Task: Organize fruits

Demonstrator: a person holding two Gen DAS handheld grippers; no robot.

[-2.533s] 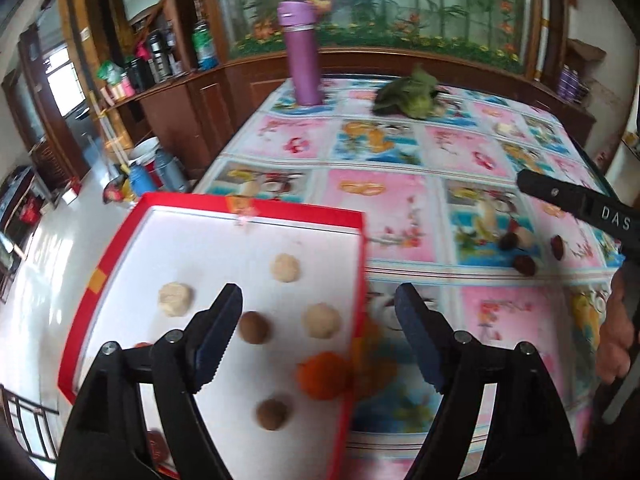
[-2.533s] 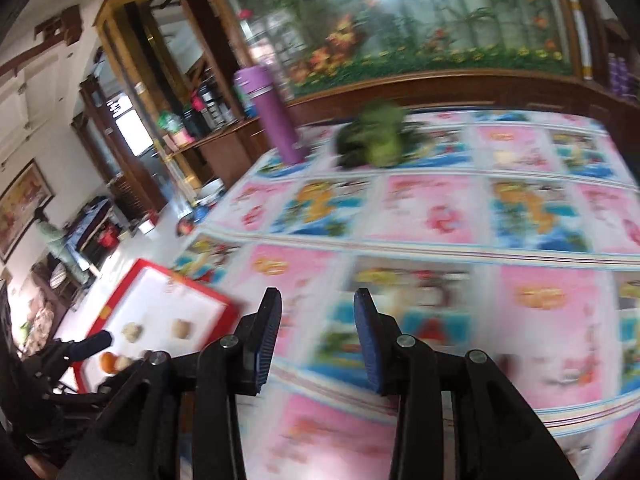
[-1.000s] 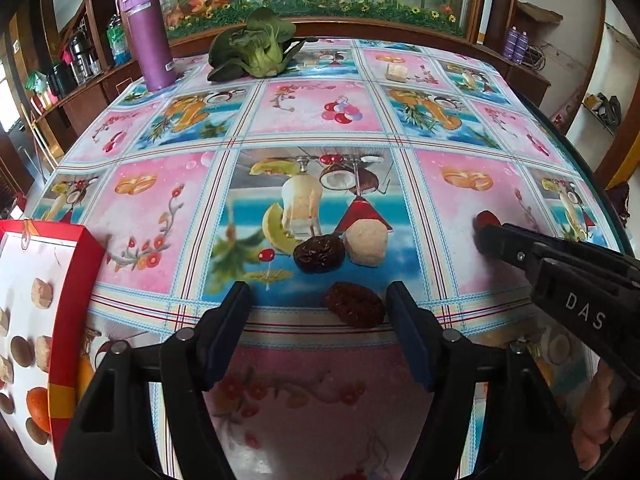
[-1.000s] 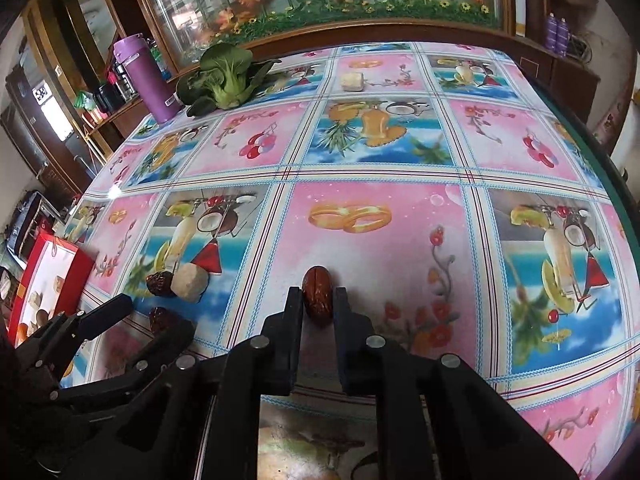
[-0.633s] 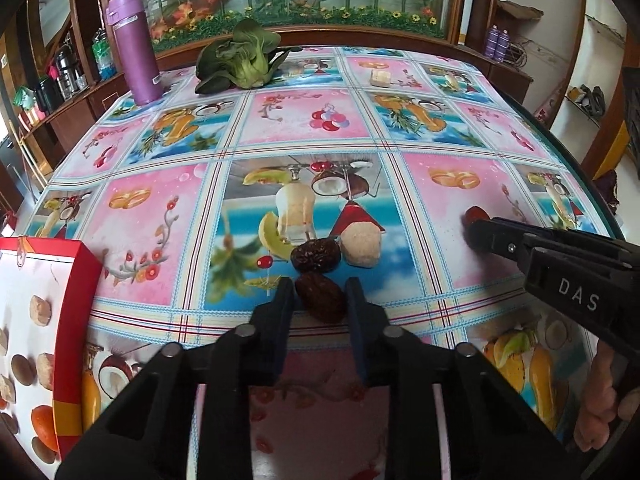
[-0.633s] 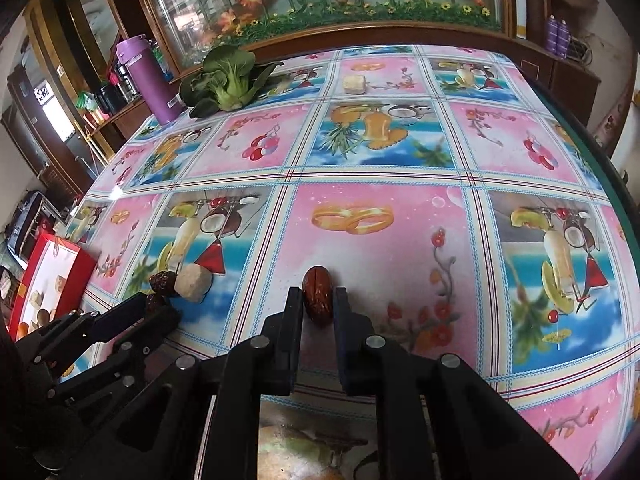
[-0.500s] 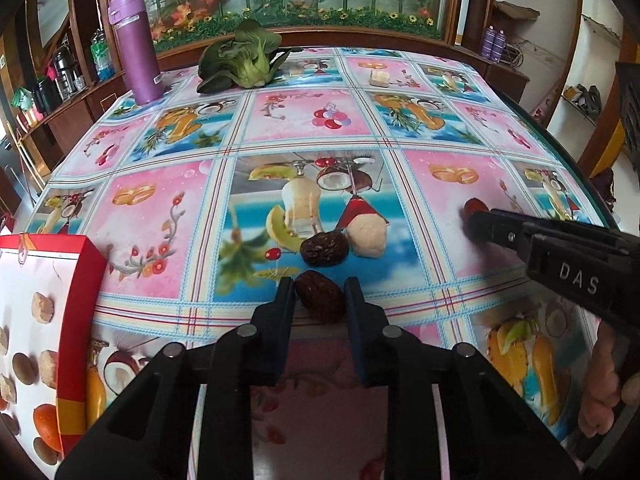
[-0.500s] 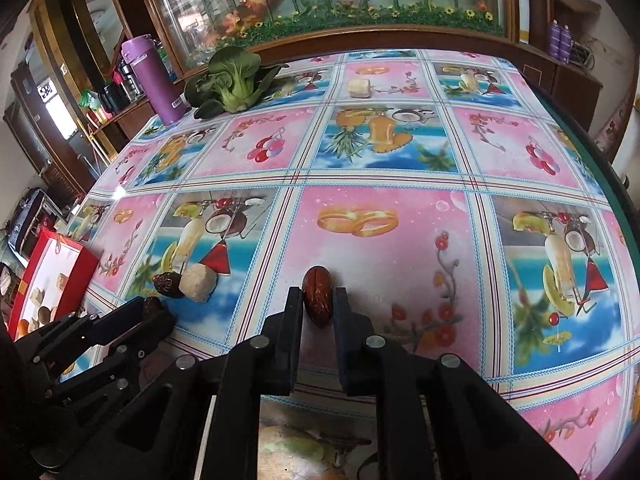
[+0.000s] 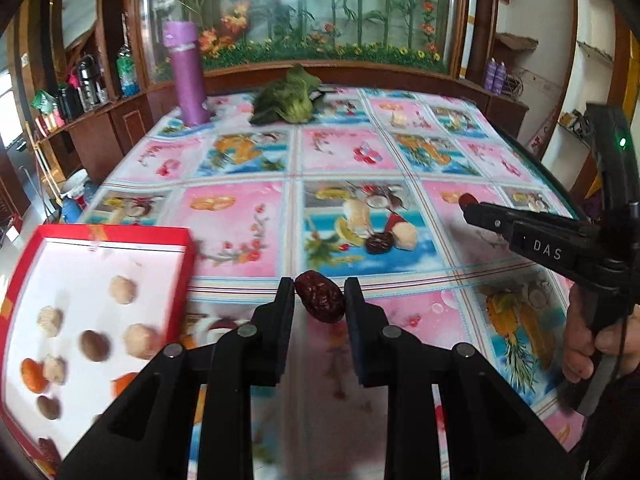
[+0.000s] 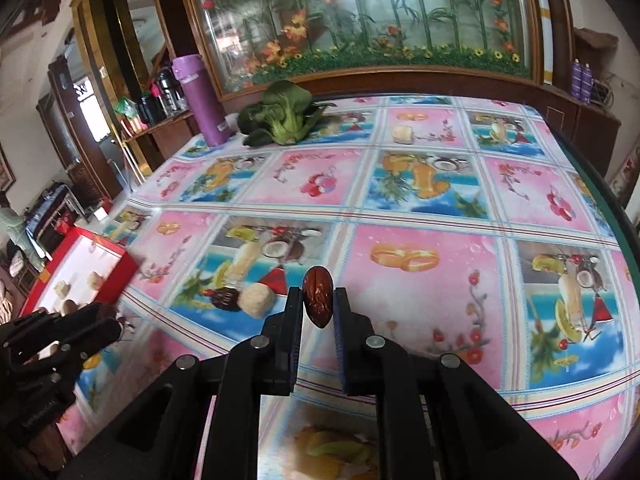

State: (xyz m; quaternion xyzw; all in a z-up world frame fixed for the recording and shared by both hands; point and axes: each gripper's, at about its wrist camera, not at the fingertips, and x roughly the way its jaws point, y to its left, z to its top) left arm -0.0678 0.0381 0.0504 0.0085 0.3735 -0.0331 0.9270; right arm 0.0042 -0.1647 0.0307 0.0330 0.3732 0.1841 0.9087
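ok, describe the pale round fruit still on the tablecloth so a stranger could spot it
On the tablecloth, find the blue panel nearest the red tray. Two loose fruits touch there: the pale round fruit is the rough, cream ball, beside a wrinkled dark date.

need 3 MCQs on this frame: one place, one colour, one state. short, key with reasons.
1. Where does the red box sit relative to the left claw?
A. to its left
B. to its right
C. beside the purple bottle

2. What colour is the bottle at the table's far end?
A. green
B. purple
C. orange

3. What is the right claw doing?
A. open over the table
B. shut on nothing
C. shut on a dried date

Key: 1 A, the box lies lower left in the left wrist view. 2 B, the tall cylinder is purple. 3 C, a dried date stands clamped between the right claw's fingers.
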